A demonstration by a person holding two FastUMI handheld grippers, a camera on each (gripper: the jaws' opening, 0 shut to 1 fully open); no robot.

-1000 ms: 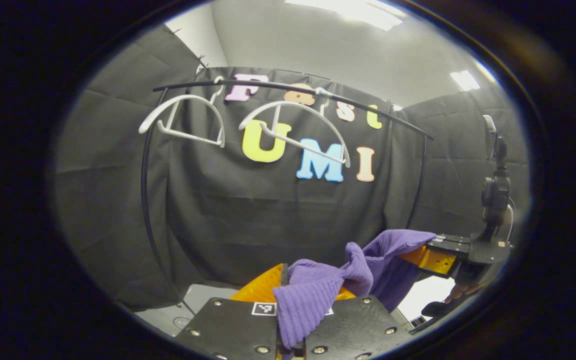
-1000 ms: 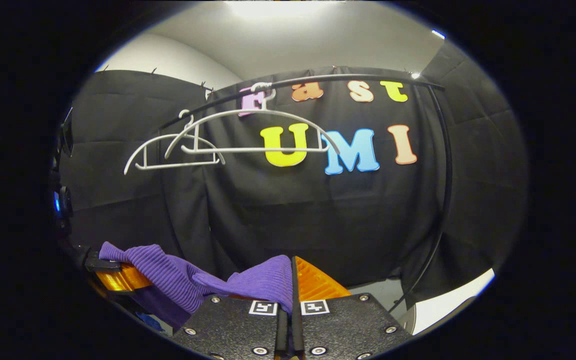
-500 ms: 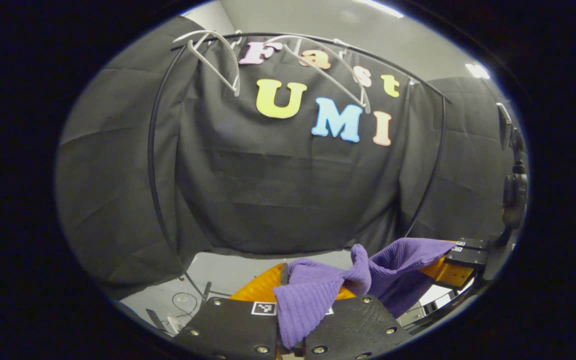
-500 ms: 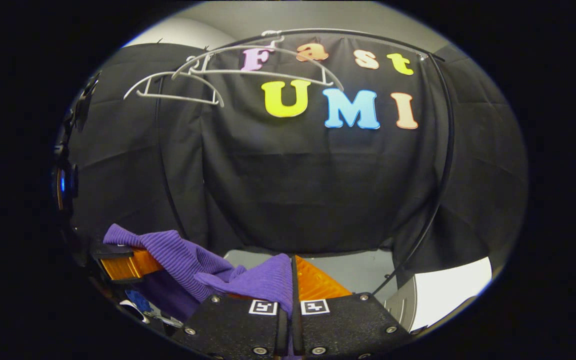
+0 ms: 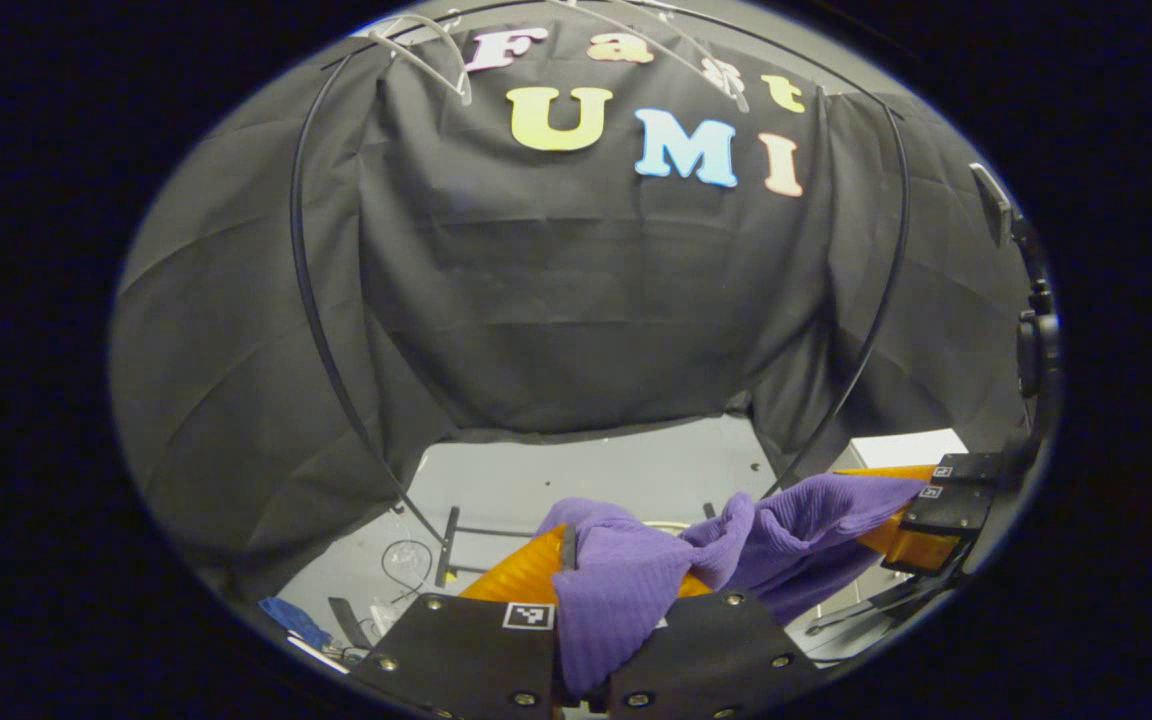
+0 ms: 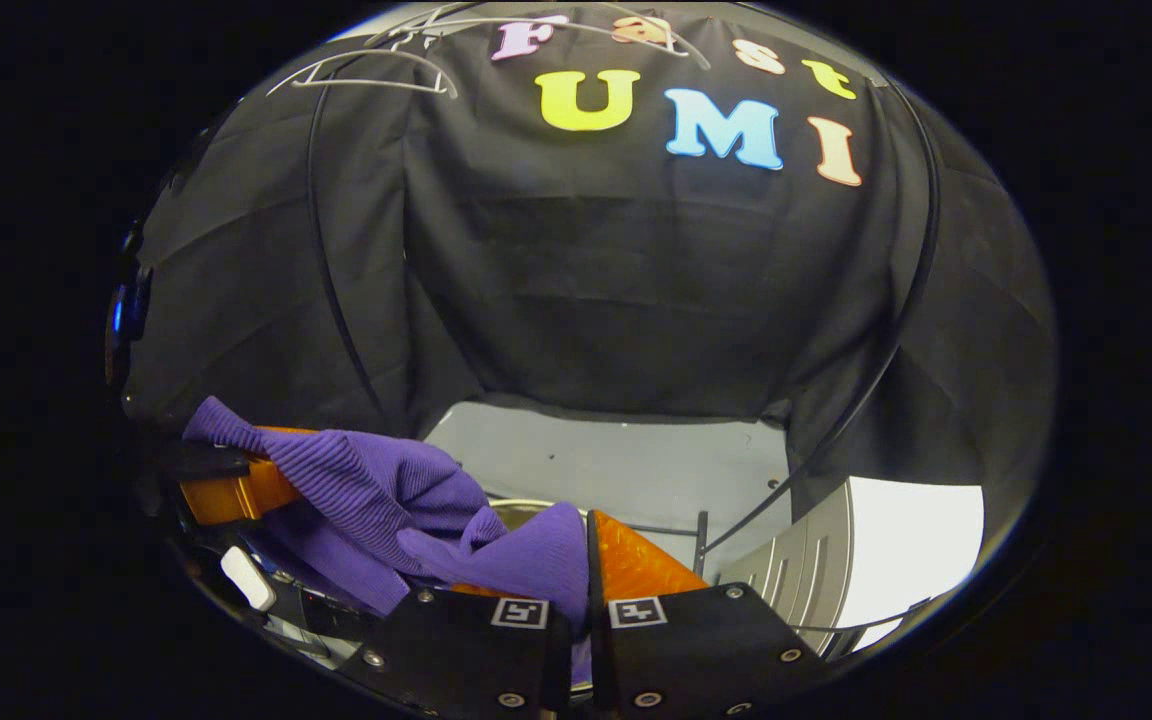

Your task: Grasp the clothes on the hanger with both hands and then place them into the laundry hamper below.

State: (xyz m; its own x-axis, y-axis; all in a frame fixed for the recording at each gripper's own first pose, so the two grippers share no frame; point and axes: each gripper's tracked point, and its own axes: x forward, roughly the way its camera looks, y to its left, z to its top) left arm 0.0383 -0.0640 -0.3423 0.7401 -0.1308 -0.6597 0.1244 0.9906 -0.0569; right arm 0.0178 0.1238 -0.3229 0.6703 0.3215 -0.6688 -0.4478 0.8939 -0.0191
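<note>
In the left gripper view, the left gripper [image 5: 584, 560] is clamped on a purple knit garment [image 5: 626, 580], which stretches right to the right gripper [image 5: 921, 510], also clamped on it. The right gripper view shows the same cloth [image 6: 386, 500] pinched in the right gripper [image 6: 586, 560], running left to the left gripper [image 6: 236, 485]. Empty white hangers [image 6: 366, 75] sit on the black rail [image 5: 301, 260] far above. Grey floor [image 6: 626, 465] lies below; a pale rim beneath the cloth cannot be identified.
</note>
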